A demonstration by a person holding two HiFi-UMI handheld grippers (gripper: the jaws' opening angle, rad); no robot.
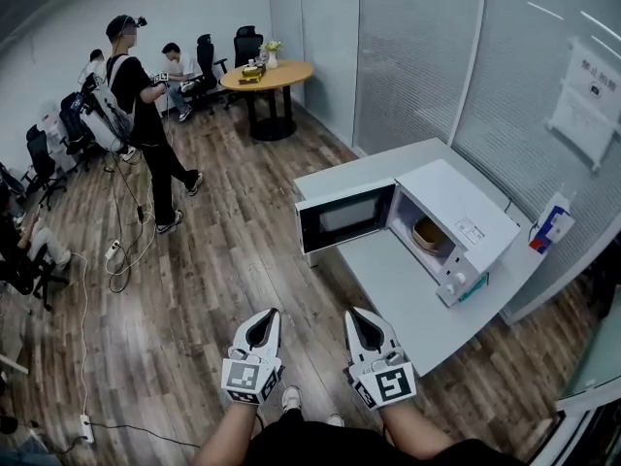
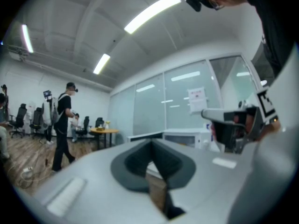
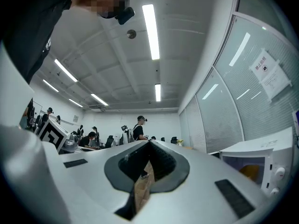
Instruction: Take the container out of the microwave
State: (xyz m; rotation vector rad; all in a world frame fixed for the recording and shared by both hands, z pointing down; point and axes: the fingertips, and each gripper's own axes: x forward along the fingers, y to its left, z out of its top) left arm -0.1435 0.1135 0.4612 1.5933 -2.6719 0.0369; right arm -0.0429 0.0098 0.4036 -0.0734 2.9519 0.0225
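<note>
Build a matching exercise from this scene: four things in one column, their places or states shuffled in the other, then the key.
Things:
1. microwave door
2. container
3. round table
4. left hand-held gripper

Places or states:
A. inside the microwave
B. shut and empty, above the wooden floor
C. swung open
D. at the far end of the room

Pairs: 1-C, 2-A, 3-D, 4-B

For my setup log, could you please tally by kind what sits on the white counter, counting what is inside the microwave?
Microwave: 1
Container: 1
Carton: 1
Total: 3
</note>
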